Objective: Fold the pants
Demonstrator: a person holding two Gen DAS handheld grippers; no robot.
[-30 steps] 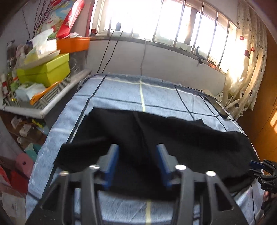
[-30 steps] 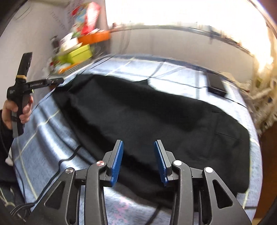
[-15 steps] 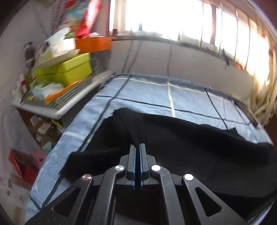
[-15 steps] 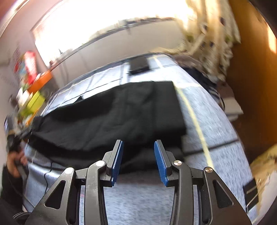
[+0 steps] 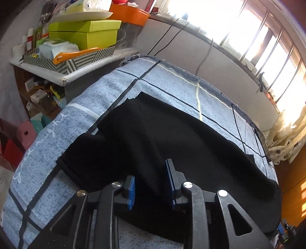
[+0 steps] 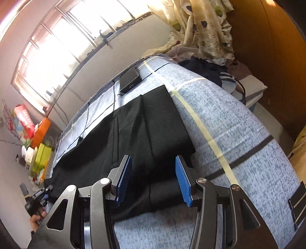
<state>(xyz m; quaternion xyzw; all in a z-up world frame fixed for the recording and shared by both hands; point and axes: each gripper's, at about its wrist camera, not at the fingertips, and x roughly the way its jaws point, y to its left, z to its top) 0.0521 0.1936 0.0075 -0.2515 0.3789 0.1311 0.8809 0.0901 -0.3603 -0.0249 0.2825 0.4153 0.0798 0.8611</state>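
Observation:
Black pants (image 5: 172, 138) lie spread along a blue checked bed cover (image 5: 168, 84). My left gripper (image 5: 151, 183) hovers low over the leg end, and its jaws are opening. A ridge of black cloth runs under the gap, and the blue pads (image 5: 131, 188) do not press on it. My right gripper (image 6: 153, 180) stands over the waist end of the pants (image 6: 153, 124), its jaws opening wide, with the cloth below and nothing pinched. In the right wrist view the left gripper (image 6: 38, 193) and the hand holding it show at the lower left.
A cluttered shelf (image 5: 76, 76) with a green box (image 5: 86, 32), an orange tub (image 5: 128, 14) and a striped tray stands beside the bed. A black device (image 6: 130, 79) with a cable lies at the bed's far edge. Piled clothes (image 6: 206, 69), a curtain and a wooden wardrobe (image 6: 267, 57) flank the waist end.
The left jaws went from wide to shut and now stand partly apart, lower over the leg end. The right gripper rolled, swung to the waist end, and its jaws widened.

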